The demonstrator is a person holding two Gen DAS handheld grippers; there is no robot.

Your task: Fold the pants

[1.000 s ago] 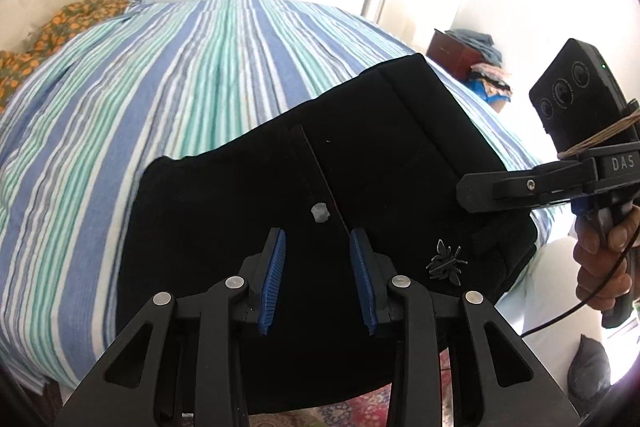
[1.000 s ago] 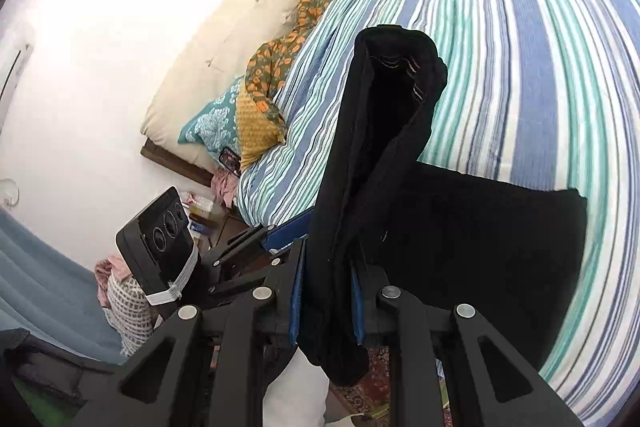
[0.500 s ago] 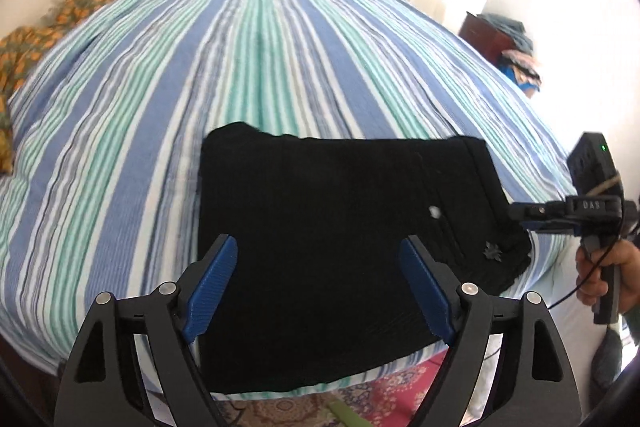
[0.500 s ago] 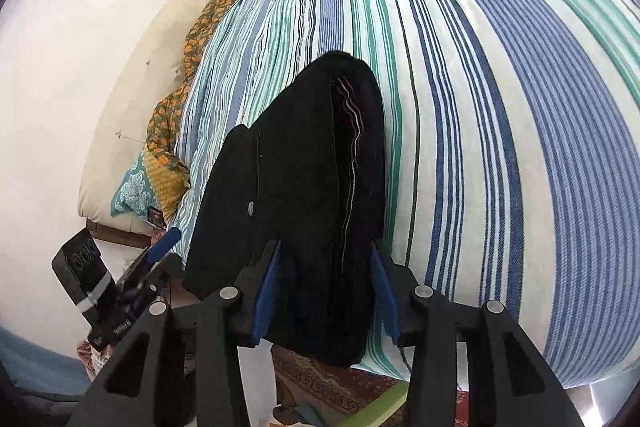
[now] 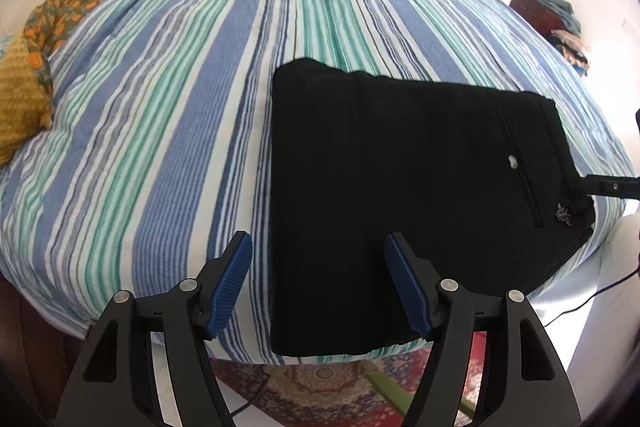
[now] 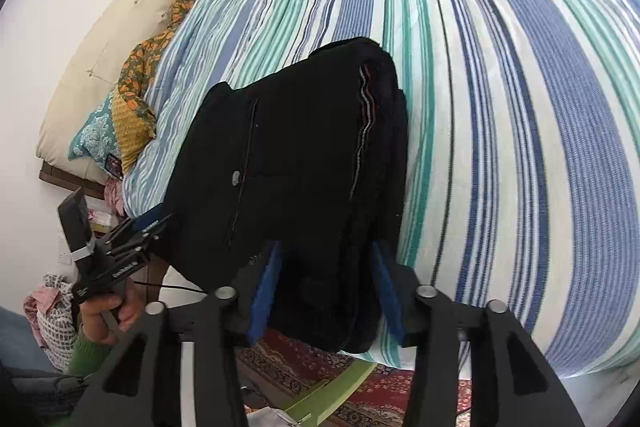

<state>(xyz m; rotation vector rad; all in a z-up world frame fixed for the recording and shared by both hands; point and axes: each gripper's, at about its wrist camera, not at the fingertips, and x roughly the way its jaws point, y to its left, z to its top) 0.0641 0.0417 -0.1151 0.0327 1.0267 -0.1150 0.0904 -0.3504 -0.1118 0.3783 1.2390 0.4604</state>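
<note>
Left wrist view shows the black pants (image 5: 400,187) lying as a flat, folded rectangle at the near edge of the striped bed (image 5: 180,107), toward its right corner, so the folding looks essentially done, with at most a final tidy left. Both tools are released: the left gripper (image 5: 318,281) hovers with jaws wide apart over the near-left corner of the pants, while the right gripper (image 6: 326,287) straddles the waistband end, jaws apart and gripping nothing.
</note>
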